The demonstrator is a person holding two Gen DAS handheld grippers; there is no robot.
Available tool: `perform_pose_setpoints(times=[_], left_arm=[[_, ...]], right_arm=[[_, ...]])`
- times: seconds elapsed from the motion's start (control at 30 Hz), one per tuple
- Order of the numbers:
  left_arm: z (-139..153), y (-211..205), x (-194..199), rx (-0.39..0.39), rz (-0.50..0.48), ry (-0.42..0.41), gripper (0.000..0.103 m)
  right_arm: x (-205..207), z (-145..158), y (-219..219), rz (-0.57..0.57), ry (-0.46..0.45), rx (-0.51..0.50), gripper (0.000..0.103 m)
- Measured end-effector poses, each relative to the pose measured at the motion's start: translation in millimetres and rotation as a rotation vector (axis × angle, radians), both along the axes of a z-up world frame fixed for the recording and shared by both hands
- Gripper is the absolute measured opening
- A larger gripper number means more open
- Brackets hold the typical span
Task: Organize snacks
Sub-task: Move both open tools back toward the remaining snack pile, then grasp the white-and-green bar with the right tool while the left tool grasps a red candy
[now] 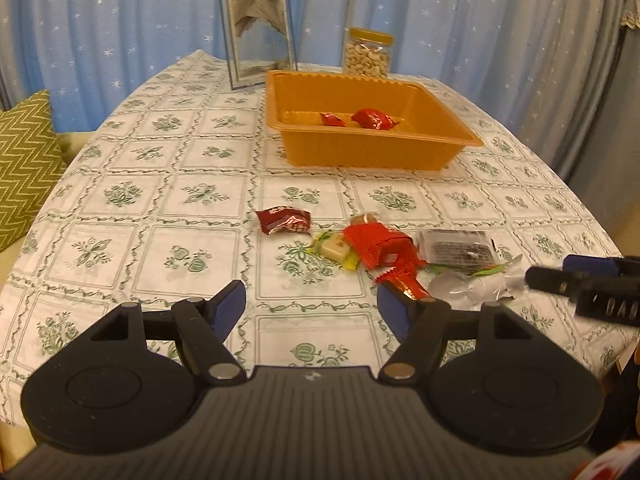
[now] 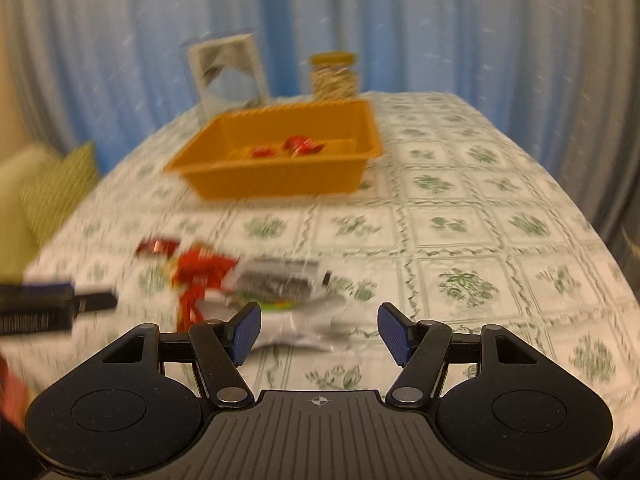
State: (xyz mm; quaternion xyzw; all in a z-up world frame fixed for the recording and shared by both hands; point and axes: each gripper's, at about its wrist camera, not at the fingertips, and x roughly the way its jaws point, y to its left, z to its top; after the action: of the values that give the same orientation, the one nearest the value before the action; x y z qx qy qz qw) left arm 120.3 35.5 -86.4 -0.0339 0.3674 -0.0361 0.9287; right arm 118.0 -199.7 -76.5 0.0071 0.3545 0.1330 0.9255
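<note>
An orange tray (image 1: pixel 460 136) stands at the far middle of the table with two red wrapped snacks (image 1: pixel 372 118) inside; it also shows in the right wrist view (image 2: pixel 276 180). A pile of snacks lies nearer: a dark red packet (image 1: pixel 285 220), a pale candy (image 1: pixel 336 248), a red wrapper (image 1: pixel 380 248), a dark packet (image 1: pixel 460 248) and a silver wrapper (image 1: pixel 476 286). My left gripper (image 1: pixel 312 308) is open and empty, just short of the pile. My right gripper (image 2: pixel 320 332) is open and empty, beside the silver wrapper (image 2: pixel 304 328); it enters the left wrist view (image 1: pixel 580 284) from the right.
A picture frame (image 1: pixel 260 36) and a jar of nuts (image 1: pixel 366 54) stand behind the tray. A green zigzag cushion (image 1: pixel 24 160) lies off the table's left edge. Blue starred curtains hang behind. The right wrist view is blurred.
</note>
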Motion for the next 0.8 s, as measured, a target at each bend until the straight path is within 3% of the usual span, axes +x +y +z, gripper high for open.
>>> perform_pose_setpoints(times=[0.17, 0.37, 0.5, 0.7, 0.8], left_arm=[[-3.8, -1.4, 5.5, -0.002, -0.005, 0.005, 0.070], [-14.1, -0.2, 11.1, -0.013, 0.002, 0.031, 0.070], [-17.1, 0.1, 13.7, -0.024, 0.004, 0.037, 0.070], [-21.0, 3.4, 15.1, -0.029, 0.012, 0.049, 0.070], [-21.9, 4.4, 15.9, -0.036, 0.017, 0.052, 0.070]], right_arm=[[0.9, -7.4, 14.9, 0.230, -0.035, -0.173, 0.065], [-0.2, -24.6, 33.2, 0.525, -0.126, -0.463, 0.065], [6.9, -39.1, 41.2, 0.683, -0.147, -0.583, 0.065], [17.5, -47.9, 50.9, 0.798, -0.155, -0.659, 0.064], [19.6, -47.1, 54.1, 0.834, -0.142, -0.655, 0.053]])
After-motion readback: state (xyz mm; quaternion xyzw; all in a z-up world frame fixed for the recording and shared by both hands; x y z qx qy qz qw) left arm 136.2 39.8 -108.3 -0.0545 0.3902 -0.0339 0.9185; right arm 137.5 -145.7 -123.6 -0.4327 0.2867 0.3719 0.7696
